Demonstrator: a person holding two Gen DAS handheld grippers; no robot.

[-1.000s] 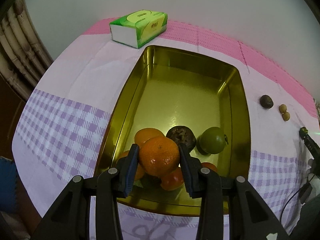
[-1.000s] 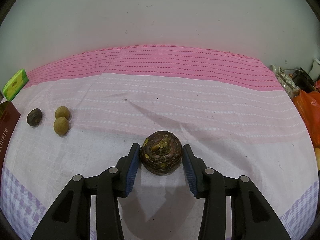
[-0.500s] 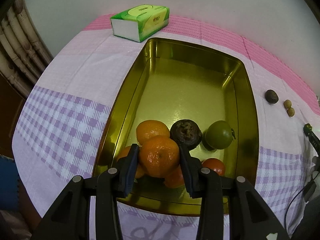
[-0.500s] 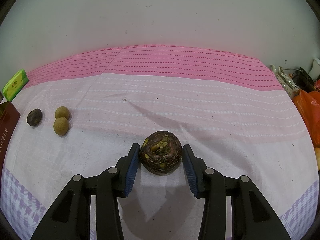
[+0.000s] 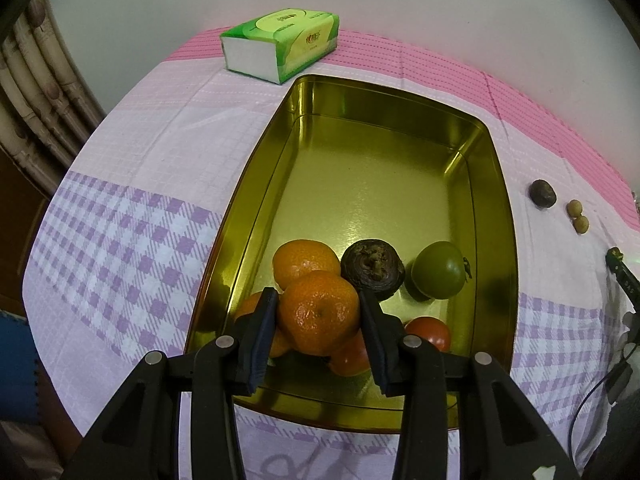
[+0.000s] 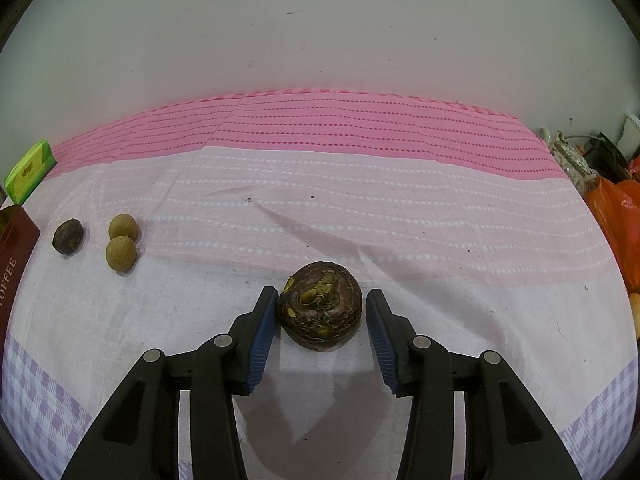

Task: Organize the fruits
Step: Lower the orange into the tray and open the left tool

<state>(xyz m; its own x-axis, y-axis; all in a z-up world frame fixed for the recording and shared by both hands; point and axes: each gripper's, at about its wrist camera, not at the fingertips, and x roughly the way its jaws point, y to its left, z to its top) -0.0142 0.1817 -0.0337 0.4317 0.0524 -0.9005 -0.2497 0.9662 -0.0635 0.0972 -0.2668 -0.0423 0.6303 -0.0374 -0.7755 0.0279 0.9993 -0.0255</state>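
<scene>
My left gripper (image 5: 319, 312) is shut on an orange mandarin (image 5: 318, 310), held above the near end of the gold metal tray (image 5: 256, 184). In the tray lie another mandarin (image 5: 304, 260), a dark brown fruit (image 5: 374, 266), a green fruit (image 5: 438, 276) and a red fruit (image 5: 430, 330). My right gripper (image 6: 320, 308) is open around a dark brown fruit (image 6: 320, 306) on the cloth; a small gap shows beside the right pad. Two small tan fruits (image 6: 120, 244) and a small dark fruit (image 6: 68, 236) lie at left.
A green tissue pack (image 5: 280, 44) stands behind the tray by the wall. The same small fruits (image 5: 542, 194) lie right of the tray. A dark red box (image 6: 12, 256) is at the left edge, orange bags (image 6: 616, 216) at the right. Cables hang at the table's right side (image 5: 616, 360).
My left gripper has risen and drawn back a little with the mandarin, so more of the tray shows. The right gripper and its brown fruit have not moved.
</scene>
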